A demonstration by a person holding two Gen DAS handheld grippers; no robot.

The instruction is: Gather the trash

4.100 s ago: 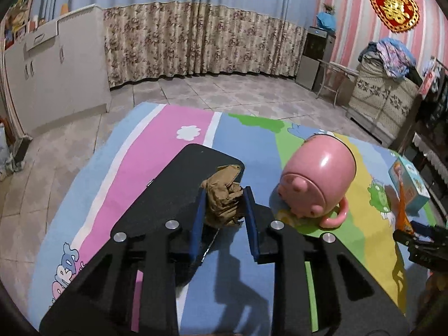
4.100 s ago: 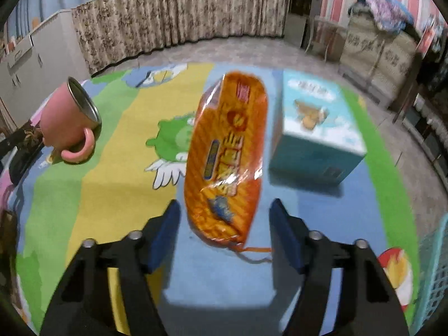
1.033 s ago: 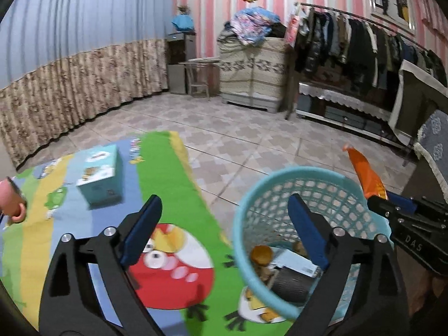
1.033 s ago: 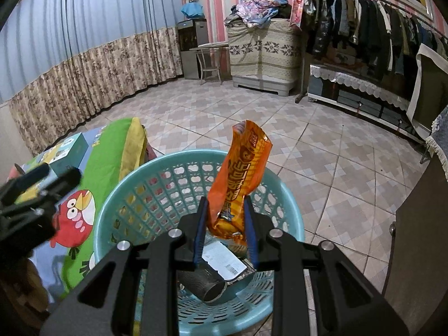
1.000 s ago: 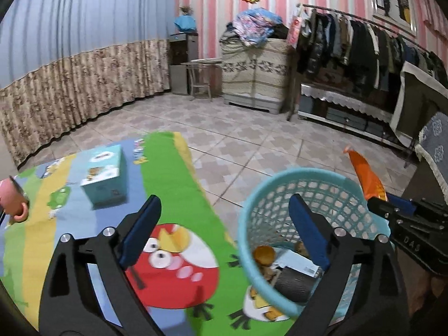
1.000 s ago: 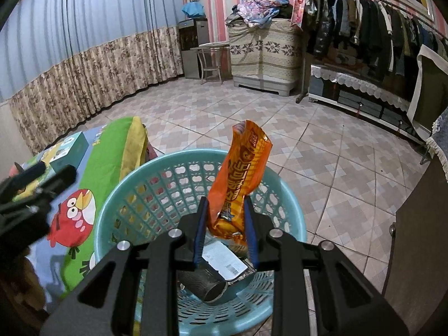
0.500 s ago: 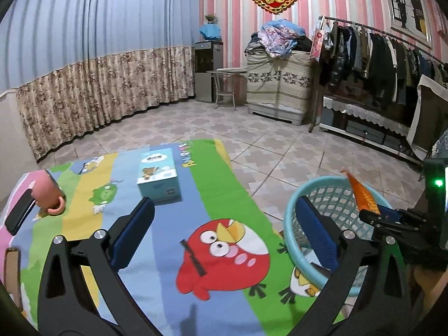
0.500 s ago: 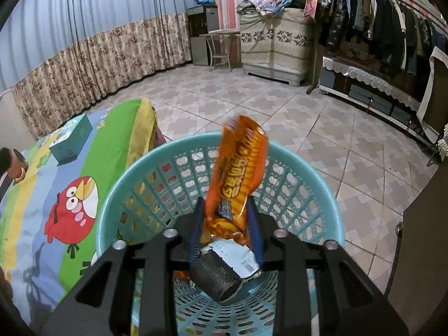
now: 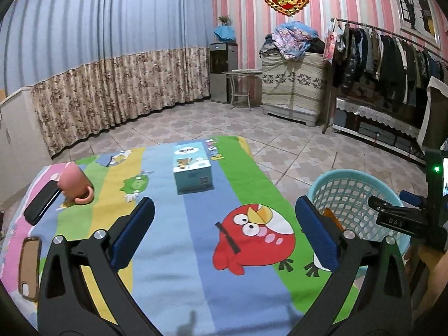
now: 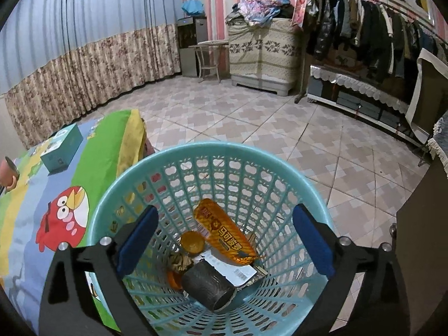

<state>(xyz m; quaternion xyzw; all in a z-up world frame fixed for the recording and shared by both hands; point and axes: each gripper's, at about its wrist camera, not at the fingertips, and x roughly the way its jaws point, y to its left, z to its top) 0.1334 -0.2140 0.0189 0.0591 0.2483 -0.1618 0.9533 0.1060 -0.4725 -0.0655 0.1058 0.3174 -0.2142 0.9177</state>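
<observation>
My left gripper [image 9: 224, 229] hangs spread and empty over the cartoon-print mat [image 9: 196, 266]. My right gripper [image 10: 224, 240] is opening above the round turquoise plastic basket [image 10: 212, 151]; one glossy orange snack wrapper [image 10: 224, 232] lies inside, below the pads, touching neither.
</observation>
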